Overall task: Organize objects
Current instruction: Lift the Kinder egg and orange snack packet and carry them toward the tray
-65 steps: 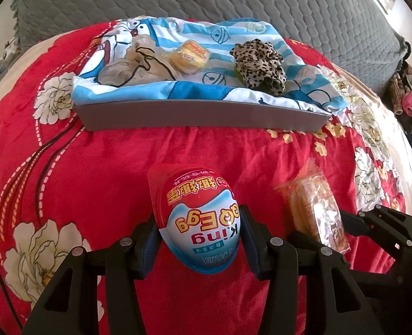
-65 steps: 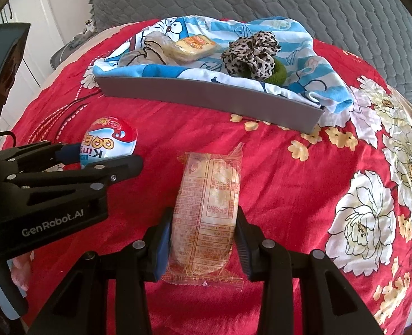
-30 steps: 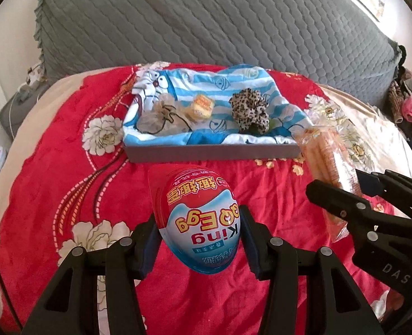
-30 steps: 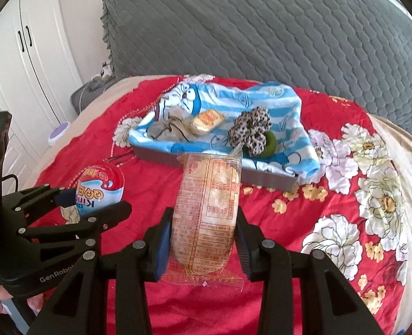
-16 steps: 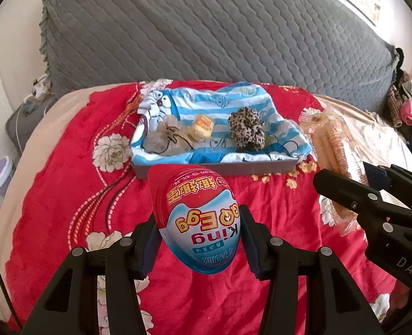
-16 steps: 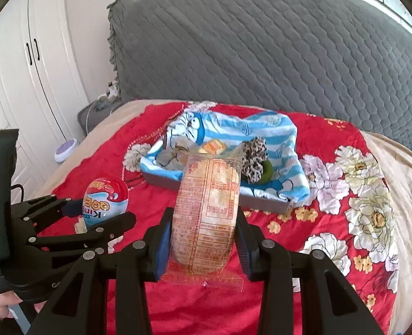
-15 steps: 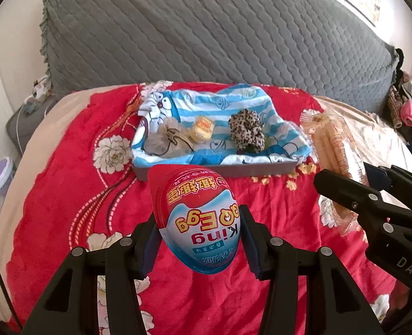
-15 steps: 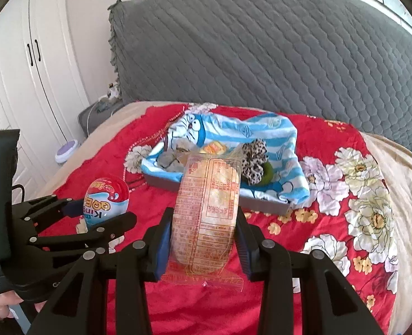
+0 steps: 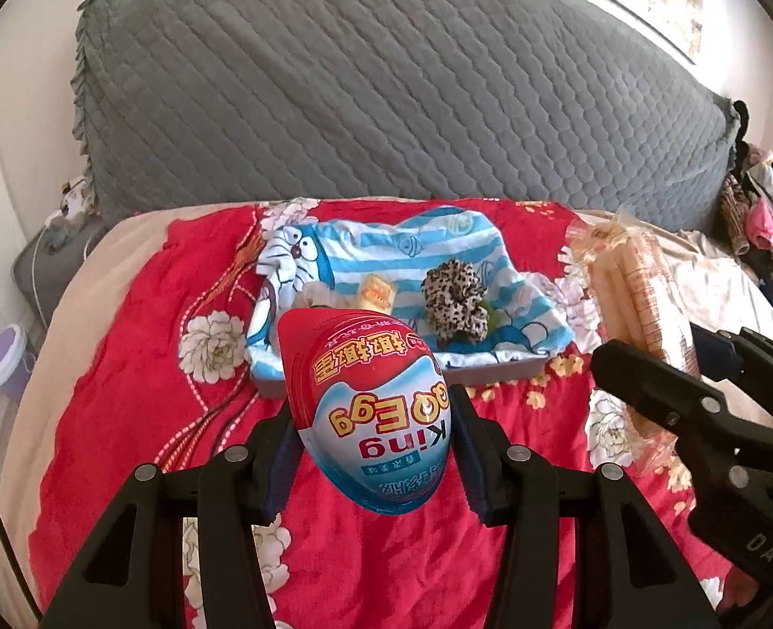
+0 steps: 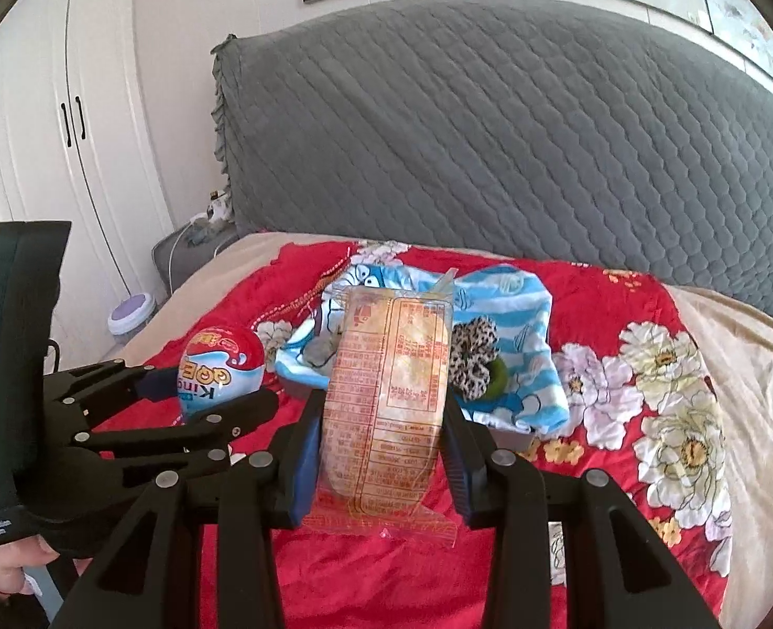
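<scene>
Bright daylight, soft shadows; sharp centre, strong fisheye bending, dark corner vignette.

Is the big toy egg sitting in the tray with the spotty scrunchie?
No, the toy egg is clamped in the left gripper above the red blanket, apart from the tray.

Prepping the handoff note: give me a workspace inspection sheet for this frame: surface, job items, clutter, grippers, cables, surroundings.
Surface: red floral bedspread, rumpled.
Job's things: toy egg and wrapped snack pack, both held above the bed; grey tray lined with blue cartoon cloth, holding leopard scrunchie and small yellow packet.
Clutter: clothes pile at right edge.
Grippers: left gripper shut on toy egg; right gripper shut on wrapped snack pack.
Cables: white cable by the bed corner.
Surroundings: grey quilted headboard, white wardrobe.
</scene>
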Tool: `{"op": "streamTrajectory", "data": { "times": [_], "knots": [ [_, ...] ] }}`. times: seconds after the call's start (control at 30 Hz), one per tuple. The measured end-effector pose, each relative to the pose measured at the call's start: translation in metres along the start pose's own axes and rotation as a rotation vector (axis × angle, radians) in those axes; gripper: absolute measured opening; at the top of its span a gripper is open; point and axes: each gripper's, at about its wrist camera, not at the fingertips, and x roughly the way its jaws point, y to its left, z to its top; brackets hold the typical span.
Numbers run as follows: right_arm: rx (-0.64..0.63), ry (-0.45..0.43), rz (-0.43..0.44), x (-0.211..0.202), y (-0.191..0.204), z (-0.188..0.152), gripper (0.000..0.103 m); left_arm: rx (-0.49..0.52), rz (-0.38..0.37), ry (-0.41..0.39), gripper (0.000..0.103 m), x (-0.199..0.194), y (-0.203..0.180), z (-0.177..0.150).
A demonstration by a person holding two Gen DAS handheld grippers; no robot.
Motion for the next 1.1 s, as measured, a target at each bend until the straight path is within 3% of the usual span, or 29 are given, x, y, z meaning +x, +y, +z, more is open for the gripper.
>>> {"op": "streamTrajectory", "data": {
  "times": [0.77, 1.1],
  "knots": [
    [0.025, -0.036, -0.039, 0.015, -0.02, 0.024, 0.041, -0.021, -0.012, -0.032, 0.053, 0.033, 0.009, 0.037],
    [0.006, -0.14, -0.023, 0.038, -0.027, 0.045, 0.041, -0.004, 0.017, -0.009, 0.053, 0.069, 0.019, 0.044]
  ]
}}
